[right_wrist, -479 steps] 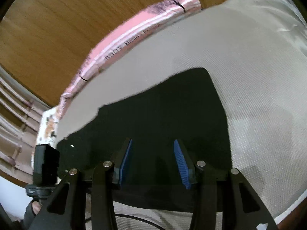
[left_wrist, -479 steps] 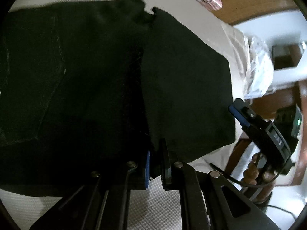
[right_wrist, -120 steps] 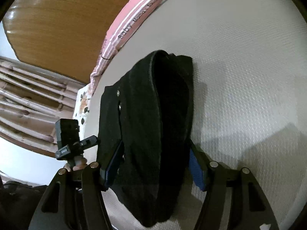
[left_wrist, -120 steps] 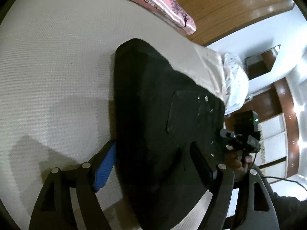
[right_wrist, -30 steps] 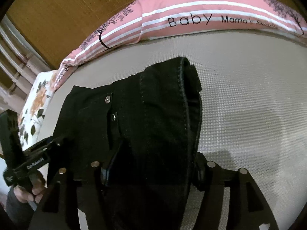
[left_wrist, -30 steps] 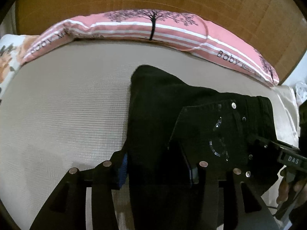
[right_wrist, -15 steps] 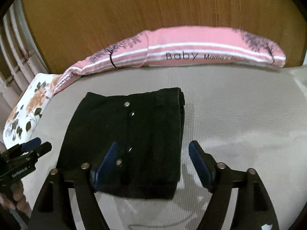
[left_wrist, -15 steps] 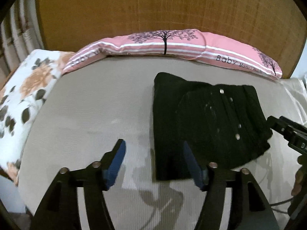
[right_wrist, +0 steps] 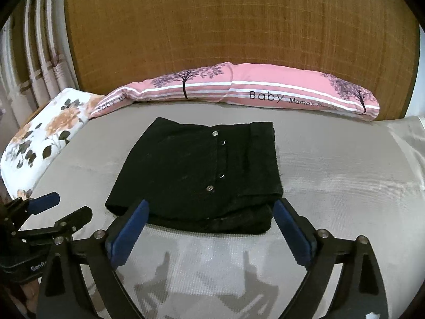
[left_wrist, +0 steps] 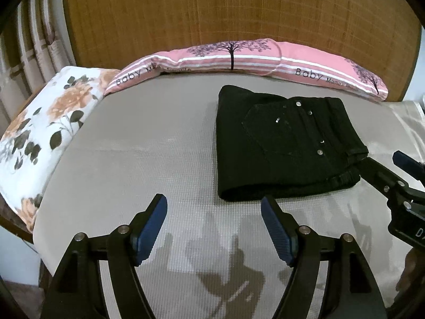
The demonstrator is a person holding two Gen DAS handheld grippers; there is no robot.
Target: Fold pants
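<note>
The black pants [left_wrist: 281, 146] [right_wrist: 202, 170] lie folded into a compact rectangle on the grey mattress [left_wrist: 132, 164] [right_wrist: 345, 175], metal studs facing up. My left gripper [left_wrist: 213, 207] hovers in front of the bundle's near left corner; its jaws are still opening and hold nothing. My right gripper [right_wrist: 209, 210] stands back from the bundle's near edge, jaws still opening wide, nothing pressed between the blue pads [right_wrist: 290, 232]. In the left wrist view the right gripper [left_wrist: 385, 175] shows at the right edge. The left gripper [right_wrist: 61, 212] shows at the lower left of the right wrist view.
A long pink striped pillow [left_wrist: 252, 58] [right_wrist: 239, 90] lies along the wooden headboard [left_wrist: 225, 13] [right_wrist: 239, 26]. A floral pillow [left_wrist: 39, 127] [right_wrist: 45, 138] sits at the left end of the bed. Curtains [right_wrist: 34, 61] hang at the far left.
Both grippers let go of the folded pants, opened wider and pulled back and up. The bundle now lies free and looks smaller in both views.
</note>
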